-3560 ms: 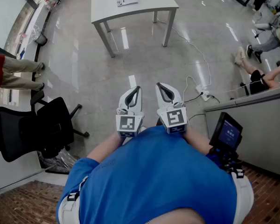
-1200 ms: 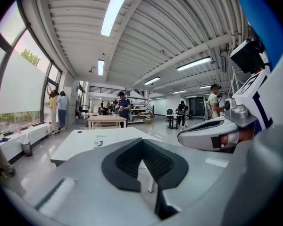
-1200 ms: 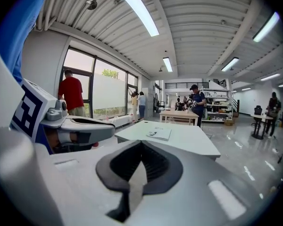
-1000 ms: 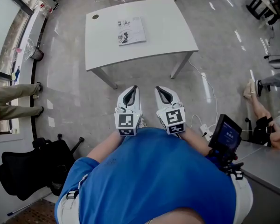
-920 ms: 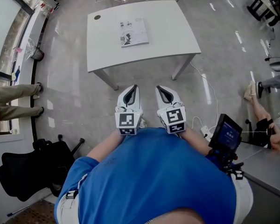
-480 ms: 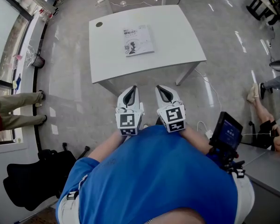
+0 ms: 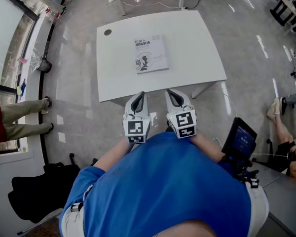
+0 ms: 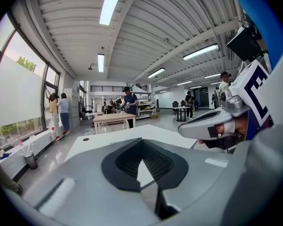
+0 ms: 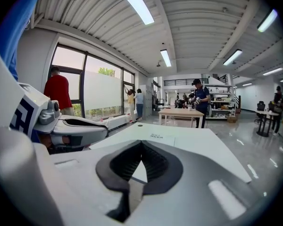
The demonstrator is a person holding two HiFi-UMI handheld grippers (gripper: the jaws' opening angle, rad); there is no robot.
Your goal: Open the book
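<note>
None of the task is done yet, judged from the head view. The book (image 7: 151, 54) is seen closed, cover up, flat on the white tabletop (image 7: 202, 53), in the upper middle of the frame and a little left of the tabletop's centre. No page or cover edge is lifted.

Left gripper (image 7: 139, 96) and right gripper (image 7: 172, 93) are held side by side at mid-frame, just over the tabletop's near edge, well apart from the book. In both gripper views the jaws are seen closed tip to tip, with nothing held between them; only bare tabletop shows beyond.

Left to do, as judged: the book must be reached, the jaws parted, the cover edge caught and turned over. One gripper may be needed to pin the book while the other lifts.

Containers: none is found on the tabletop. A small dark round mark (image 7: 107, 32) sits near its upper-left corner. What looks like a bin (image 7: 45, 65) stands on the floor at the left edge by the window; its contents cannot be made out.
</note>
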